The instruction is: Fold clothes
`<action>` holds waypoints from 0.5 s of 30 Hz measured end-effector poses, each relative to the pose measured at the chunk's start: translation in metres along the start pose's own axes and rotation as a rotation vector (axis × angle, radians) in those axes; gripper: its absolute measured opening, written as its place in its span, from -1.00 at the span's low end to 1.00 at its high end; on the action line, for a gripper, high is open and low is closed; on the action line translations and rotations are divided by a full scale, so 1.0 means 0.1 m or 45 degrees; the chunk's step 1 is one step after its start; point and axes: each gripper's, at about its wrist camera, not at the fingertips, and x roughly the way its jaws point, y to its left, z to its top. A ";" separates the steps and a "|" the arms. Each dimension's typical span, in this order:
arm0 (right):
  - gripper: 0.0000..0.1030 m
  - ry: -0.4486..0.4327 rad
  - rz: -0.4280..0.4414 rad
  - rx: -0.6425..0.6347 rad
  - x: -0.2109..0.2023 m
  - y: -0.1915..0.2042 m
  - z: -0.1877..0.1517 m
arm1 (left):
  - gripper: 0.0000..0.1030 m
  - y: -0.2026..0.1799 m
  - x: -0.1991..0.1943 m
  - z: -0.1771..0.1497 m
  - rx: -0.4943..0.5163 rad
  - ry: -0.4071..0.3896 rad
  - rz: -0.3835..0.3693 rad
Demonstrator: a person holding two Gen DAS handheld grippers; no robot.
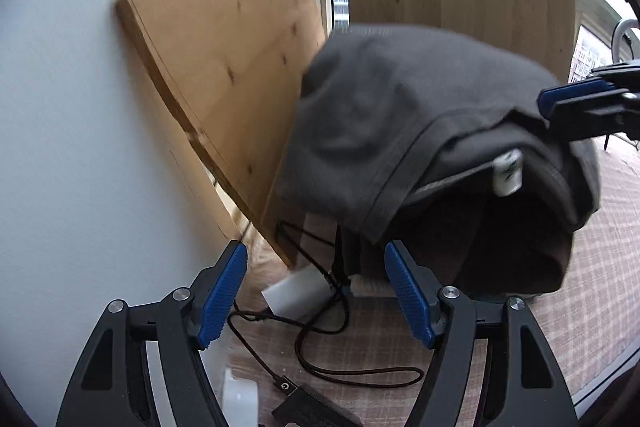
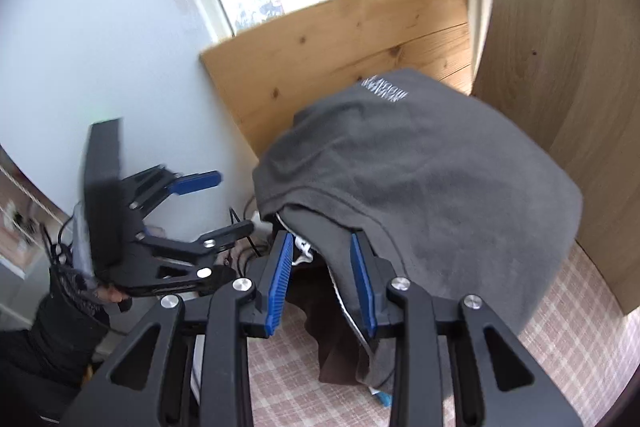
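Ahead of both claws, a dark grey garment (image 2: 420, 187) billows above the checked cloth (image 2: 580, 327), beside a pine board (image 1: 224, 75). The right claw (image 2: 324, 279) stands partly spread, garment hem draped over one blue pad; whether it pinches is unclear. Left claw (image 1: 316, 295) is spread wide, empty, below the garment.

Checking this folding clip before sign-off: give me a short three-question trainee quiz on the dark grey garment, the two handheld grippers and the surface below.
1. True or false: the black left gripper with blue pads clamps the dark grey fabric garment.
2. The surface below carries: A) a pink checked cloth; B) a green towel; C) bare steel.
3. What colour is the lettering printed on the garment?
Key: 1 false, its jaws stand open and empty; 2 A; 3 white.
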 end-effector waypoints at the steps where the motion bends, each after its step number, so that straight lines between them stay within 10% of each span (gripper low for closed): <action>1: -0.42 0.020 -0.028 -0.039 0.06 0.04 -0.02 | 0.34 0.00 0.06 -0.03 -0.001 0.018 -0.004; 15: -0.42 0.081 -0.101 -0.126 0.16 0.06 -0.11 | 0.01 0.08 -0.31 0.09 -0.124 -0.098 0.074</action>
